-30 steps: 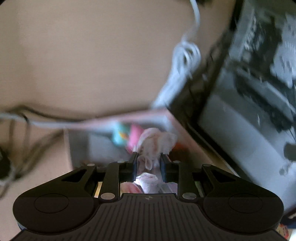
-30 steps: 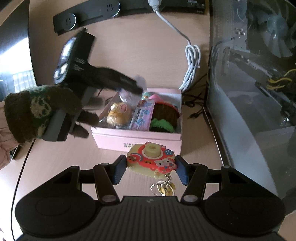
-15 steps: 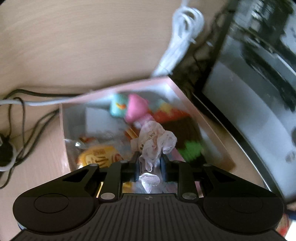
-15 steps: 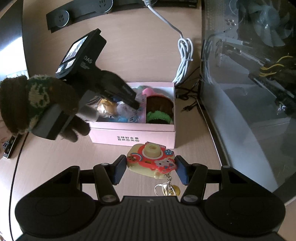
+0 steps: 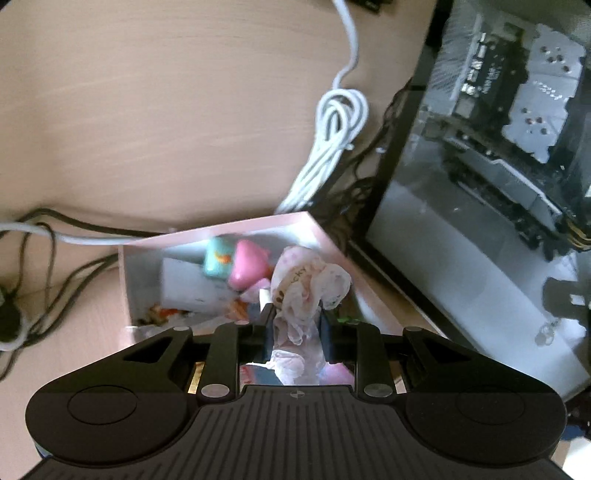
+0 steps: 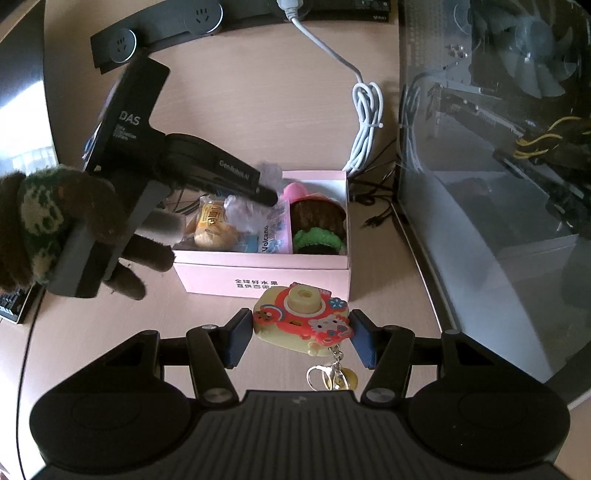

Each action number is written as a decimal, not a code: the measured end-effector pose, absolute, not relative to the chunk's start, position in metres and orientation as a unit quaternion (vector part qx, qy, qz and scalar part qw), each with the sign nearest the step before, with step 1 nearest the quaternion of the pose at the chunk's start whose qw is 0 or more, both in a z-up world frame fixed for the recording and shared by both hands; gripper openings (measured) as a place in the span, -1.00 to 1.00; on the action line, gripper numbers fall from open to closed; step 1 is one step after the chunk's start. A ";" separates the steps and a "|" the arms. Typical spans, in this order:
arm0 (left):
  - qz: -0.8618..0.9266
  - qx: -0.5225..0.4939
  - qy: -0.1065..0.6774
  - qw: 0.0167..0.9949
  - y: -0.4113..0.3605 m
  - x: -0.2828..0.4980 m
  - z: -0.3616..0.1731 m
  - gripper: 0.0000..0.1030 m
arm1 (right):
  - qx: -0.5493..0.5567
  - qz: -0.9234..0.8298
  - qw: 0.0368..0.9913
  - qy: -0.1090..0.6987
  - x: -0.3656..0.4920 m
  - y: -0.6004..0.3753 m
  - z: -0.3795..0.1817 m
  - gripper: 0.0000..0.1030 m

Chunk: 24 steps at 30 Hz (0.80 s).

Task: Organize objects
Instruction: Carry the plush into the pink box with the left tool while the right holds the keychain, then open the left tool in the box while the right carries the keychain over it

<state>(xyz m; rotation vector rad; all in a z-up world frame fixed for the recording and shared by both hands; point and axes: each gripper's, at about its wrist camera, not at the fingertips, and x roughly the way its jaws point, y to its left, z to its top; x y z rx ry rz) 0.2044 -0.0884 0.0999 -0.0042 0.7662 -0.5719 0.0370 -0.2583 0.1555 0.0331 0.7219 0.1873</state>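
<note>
A pink box holds several small toys and snacks; it also shows in the left wrist view. My left gripper is shut on a crumpled clear plastic bag and holds it over the box; it shows from outside in the right wrist view, held by a gloved hand. My right gripper is shut on a red and yellow toy camera keychain and holds it just in front of the box.
A glass-sided computer case stands right of the box. A coiled white cable and dark cables lie behind it. A black power strip runs along the back. A keyboard corner is at the left.
My left gripper has tilted up and pulled back a little over the box with the bag still in it. My right gripper keeps the toy camera in front of the box.
</note>
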 end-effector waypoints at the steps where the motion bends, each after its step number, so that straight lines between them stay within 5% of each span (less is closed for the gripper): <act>1: -0.276 0.002 0.361 0.891 -0.097 0.206 0.095 -0.47 | 0.018 0.091 0.932 0.349 0.040 -0.259 0.159 0.11; 17: -0.237 -0.029 0.323 0.916 -0.085 0.187 0.061 -0.51 | 0.055 0.122 0.957 0.257 0.132 -0.258 0.240 0.11; 24: -0.232 -0.002 0.325 0.917 -0.091 0.185 0.063 -0.51 | 0.095 0.141 0.930 0.327 0.193 -0.245 0.198 0.16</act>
